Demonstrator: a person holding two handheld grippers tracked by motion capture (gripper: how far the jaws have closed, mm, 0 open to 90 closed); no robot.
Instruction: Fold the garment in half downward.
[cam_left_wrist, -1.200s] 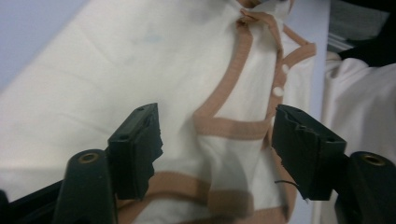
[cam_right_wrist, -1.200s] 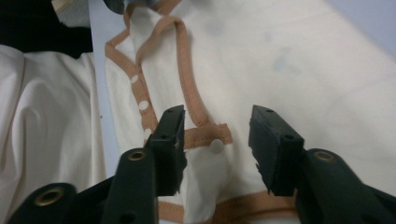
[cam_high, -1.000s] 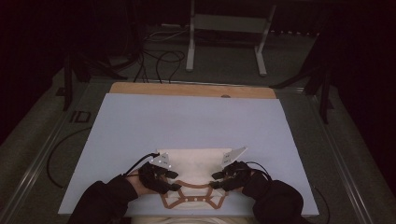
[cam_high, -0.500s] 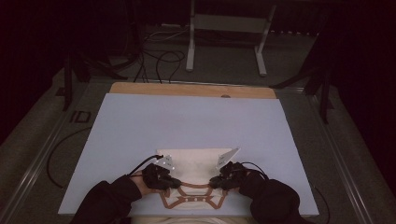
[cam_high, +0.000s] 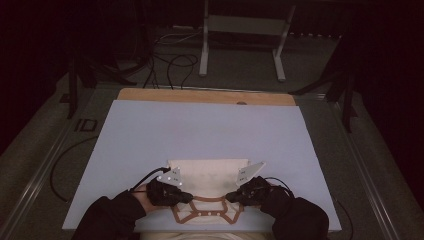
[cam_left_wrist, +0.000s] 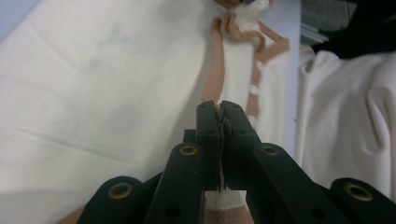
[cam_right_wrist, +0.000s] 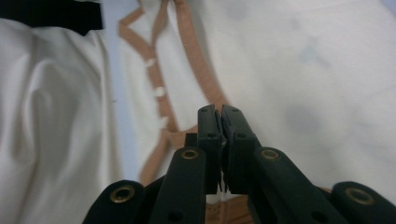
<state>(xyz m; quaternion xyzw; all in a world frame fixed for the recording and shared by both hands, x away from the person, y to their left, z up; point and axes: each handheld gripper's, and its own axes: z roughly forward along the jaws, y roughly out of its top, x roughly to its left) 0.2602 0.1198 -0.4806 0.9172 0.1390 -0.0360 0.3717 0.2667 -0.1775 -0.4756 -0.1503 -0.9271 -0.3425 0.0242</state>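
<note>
A cream garment (cam_high: 209, 172) with tan straps (cam_high: 205, 210) lies flat at the near edge of the pale blue mat (cam_high: 200, 130). My left gripper (cam_high: 189, 198) is shut on the left tan strap (cam_left_wrist: 215, 74); a sliver of cloth shows between its black jaws at the left gripper (cam_left_wrist: 220, 106) tip. My right gripper (cam_high: 229, 196) grips the right tan strap (cam_right_wrist: 196, 60), on which its jaws have just been closing. They now meet on the strap at the right gripper (cam_right_wrist: 219, 109) tip. Both point inward toward each other.
The mat lies on a wooden board (cam_high: 200, 96) whose far edge shows. Beyond it a metal stand (cam_high: 240, 30) and loose cables (cam_high: 165, 60) sit on the dark floor. White cloth (cam_left_wrist: 345, 116) hangs off the table's near edge. The far half of the mat is bare.
Both grippers' jaws have closed on the tan straps. The hands have shifted a little and lifted slightly, drawing the strap ends up off the mat.
</note>
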